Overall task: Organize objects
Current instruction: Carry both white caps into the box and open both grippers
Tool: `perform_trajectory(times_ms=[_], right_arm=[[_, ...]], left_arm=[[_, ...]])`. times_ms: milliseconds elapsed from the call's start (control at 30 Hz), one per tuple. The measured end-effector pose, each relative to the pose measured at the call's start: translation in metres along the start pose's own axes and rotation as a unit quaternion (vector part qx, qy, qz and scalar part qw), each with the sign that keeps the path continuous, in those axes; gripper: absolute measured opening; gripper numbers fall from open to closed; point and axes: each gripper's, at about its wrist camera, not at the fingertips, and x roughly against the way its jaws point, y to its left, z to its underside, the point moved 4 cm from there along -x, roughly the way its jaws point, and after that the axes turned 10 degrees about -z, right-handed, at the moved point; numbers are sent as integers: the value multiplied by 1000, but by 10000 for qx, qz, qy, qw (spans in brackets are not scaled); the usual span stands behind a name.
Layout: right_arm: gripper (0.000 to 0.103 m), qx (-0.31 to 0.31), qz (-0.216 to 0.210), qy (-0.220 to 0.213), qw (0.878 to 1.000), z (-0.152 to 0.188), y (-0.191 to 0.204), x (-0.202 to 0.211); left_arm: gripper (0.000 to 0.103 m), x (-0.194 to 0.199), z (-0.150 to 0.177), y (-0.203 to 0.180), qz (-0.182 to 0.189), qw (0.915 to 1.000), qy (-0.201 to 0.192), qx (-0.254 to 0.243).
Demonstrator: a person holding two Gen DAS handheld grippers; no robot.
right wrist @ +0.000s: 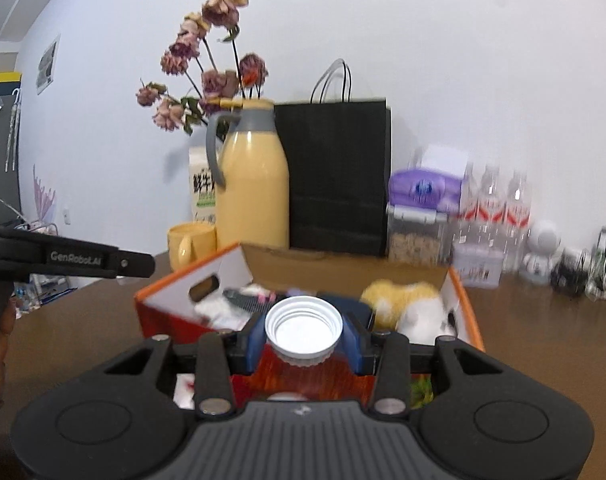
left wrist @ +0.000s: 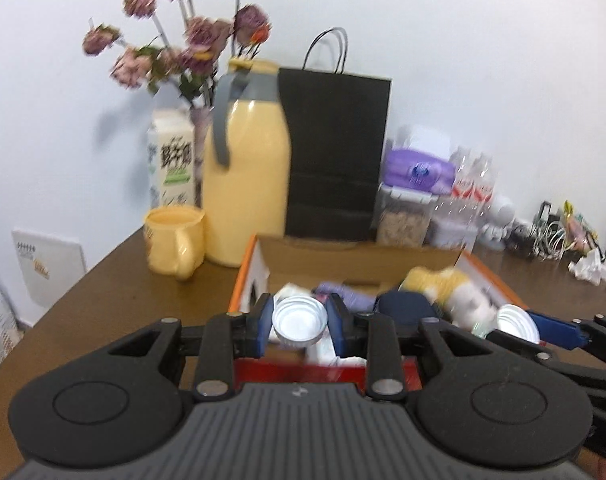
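Observation:
My left gripper (left wrist: 299, 326) is shut on a white screw cap (left wrist: 299, 323), held over the near edge of an open orange-rimmed cardboard box (left wrist: 245, 270). My right gripper (right wrist: 303, 330) is shut on a second white screw cap (right wrist: 303, 326), also above the box's (right wrist: 183, 284) near edge. In the left wrist view the right gripper (left wrist: 543, 330) shows at the right with its cap (left wrist: 517, 322). The box holds a yellow and white plush toy (right wrist: 407, 304), a dark blue item (left wrist: 407, 308) and a purple item (left wrist: 343, 292).
Behind the box stand a yellow thermos jug (left wrist: 247, 176), a yellow mug (left wrist: 175, 242), a milk carton (left wrist: 173, 160), a vase of dried roses (left wrist: 183, 48), a black paper bag (left wrist: 337, 152), a clear food container (right wrist: 417, 236), water bottles (right wrist: 495, 204) and a small white robot figure (right wrist: 541, 250).

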Motion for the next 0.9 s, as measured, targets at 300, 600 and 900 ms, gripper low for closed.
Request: perform_trajectory(times_ms=[300,600,900], right_arm=[[39,-119,235,-232,9994,-36,-20,-44],[39,-337,292,207,9988,-6,-37,-79],[39,-376,328,368,9981,4,-38,-82]], left_arm=[[30,-46,-29,-29,-162,9991,-51,384],[30,-88,2,-29,-368,9983,448,100],[36,-89,8,-29,-406,9981,469,32]])
